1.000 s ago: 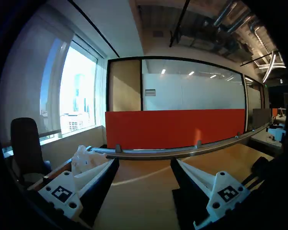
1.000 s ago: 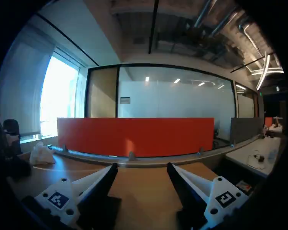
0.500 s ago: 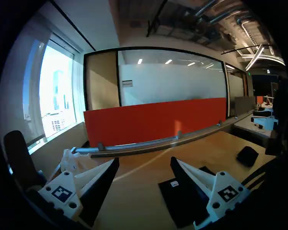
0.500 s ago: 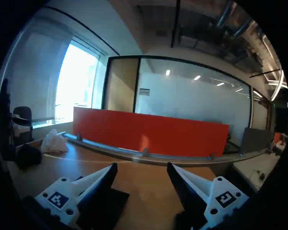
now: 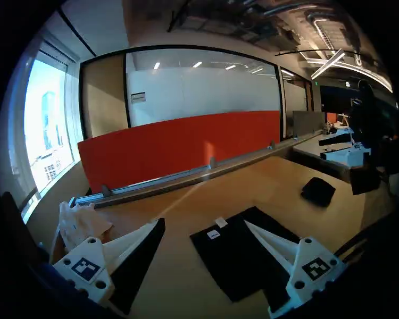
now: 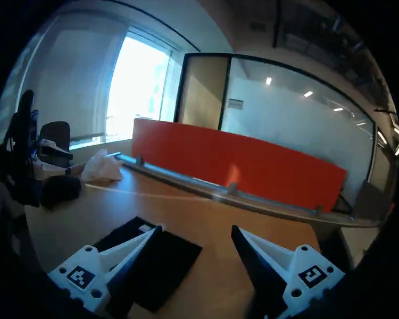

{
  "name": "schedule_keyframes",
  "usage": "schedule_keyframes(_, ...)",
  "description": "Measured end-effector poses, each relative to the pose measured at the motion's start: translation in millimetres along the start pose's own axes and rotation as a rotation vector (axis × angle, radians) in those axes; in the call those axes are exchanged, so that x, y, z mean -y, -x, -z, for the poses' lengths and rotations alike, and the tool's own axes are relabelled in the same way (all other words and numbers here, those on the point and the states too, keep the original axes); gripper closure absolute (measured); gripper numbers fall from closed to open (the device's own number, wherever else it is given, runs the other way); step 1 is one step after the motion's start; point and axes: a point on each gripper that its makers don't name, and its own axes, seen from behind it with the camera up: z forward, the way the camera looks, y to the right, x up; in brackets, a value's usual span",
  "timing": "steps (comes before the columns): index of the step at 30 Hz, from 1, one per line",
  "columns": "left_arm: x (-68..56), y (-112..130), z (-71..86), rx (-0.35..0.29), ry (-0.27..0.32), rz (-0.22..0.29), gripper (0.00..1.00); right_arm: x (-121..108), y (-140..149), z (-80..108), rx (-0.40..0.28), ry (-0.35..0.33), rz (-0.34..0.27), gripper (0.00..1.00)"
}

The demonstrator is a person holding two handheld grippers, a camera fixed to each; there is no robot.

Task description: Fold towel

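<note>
1. Left gripper hovers over the wooden desk, fingers spread wide, gripping nothing.
2. Right gripper too: fingers apart, empty.
3. The black towel lies flat on the desk, just under both grippers.
4. A crumpled white bundle sits near the orange divider.

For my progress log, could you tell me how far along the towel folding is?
Done: no fold is visible; the black towel lies flat on the table. In hand: nothing; the left gripper and right gripper hover open near it, touching nothing. Left: grip an edge, fold it over, and probably fold again.
</note>
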Motion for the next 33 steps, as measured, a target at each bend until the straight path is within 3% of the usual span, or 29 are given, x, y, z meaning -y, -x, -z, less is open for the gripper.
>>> schedule_keyframes(23, -42.7, 125.3, -42.2, 0.223, 0.086, 0.010, 0.01, 33.3, 114.6, -31.6, 0.207, -0.095, 0.005, 0.00)
schedule_keyframes(33, -56.6, 178.8, -52.7, 0.329, 0.128, -0.003, 0.01, 47.6, 166.0, -40.4, 0.291, -0.125, -0.001, 0.00)
